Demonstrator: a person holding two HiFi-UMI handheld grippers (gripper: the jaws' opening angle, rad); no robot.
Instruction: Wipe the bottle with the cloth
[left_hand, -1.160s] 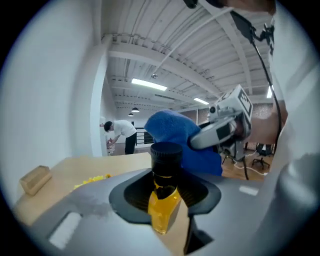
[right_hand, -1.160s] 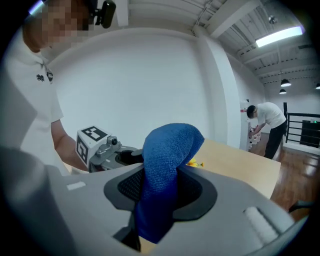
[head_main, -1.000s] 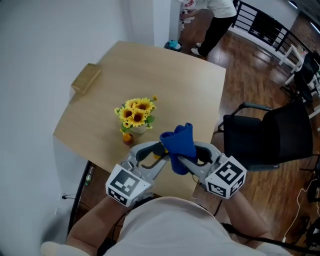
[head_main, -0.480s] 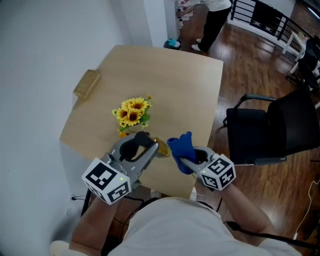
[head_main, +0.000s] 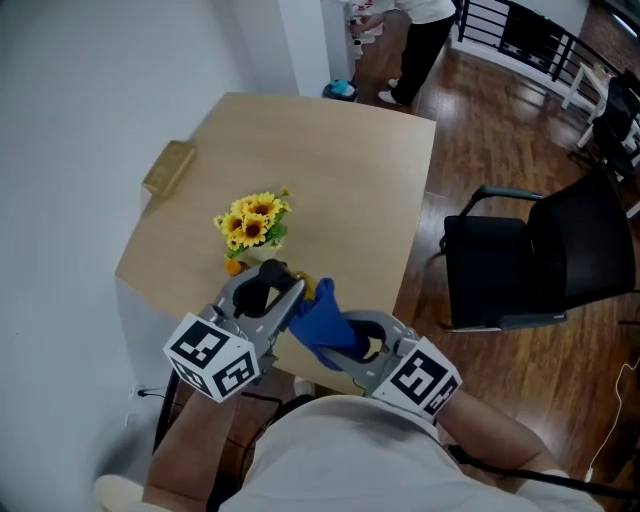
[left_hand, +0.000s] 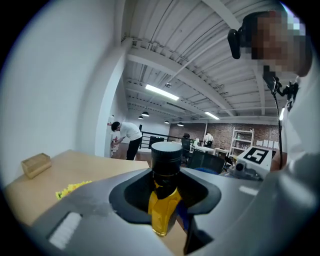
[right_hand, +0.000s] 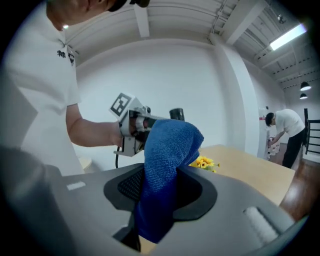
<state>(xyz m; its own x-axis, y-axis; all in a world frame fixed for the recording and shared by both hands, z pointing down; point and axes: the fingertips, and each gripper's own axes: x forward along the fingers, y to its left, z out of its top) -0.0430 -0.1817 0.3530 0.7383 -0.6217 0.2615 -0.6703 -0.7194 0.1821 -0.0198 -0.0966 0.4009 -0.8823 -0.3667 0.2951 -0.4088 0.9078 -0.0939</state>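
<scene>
In the head view my left gripper (head_main: 288, 292) is shut on a small bottle (head_main: 322, 291) of yellow liquid with a black cap, held above the table's near edge. Its own view shows the bottle (left_hand: 163, 200) upright between the jaws, cap (left_hand: 166, 155) on top. My right gripper (head_main: 346, 338) is shut on a blue cloth (head_main: 322, 320), which lies against the bottle's right side and hides most of it. In the right gripper view the cloth (right_hand: 168, 160) stands bunched up from the jaws, and the bottle cap (right_hand: 176, 114) peeks out behind it.
A pot of sunflowers (head_main: 250, 222) stands on the light wooden table (head_main: 350, 170), a small orange thing (head_main: 232, 266) beside it. A wooden block (head_main: 167, 167) lies at the table's left edge. A black chair (head_main: 540, 265) stands to the right; a person (head_main: 415, 35) bends beyond the table.
Half a second ago the cloth was apart from the bottle, to its right. The right gripper has since moved left and the cloth now rests on the bottle.
</scene>
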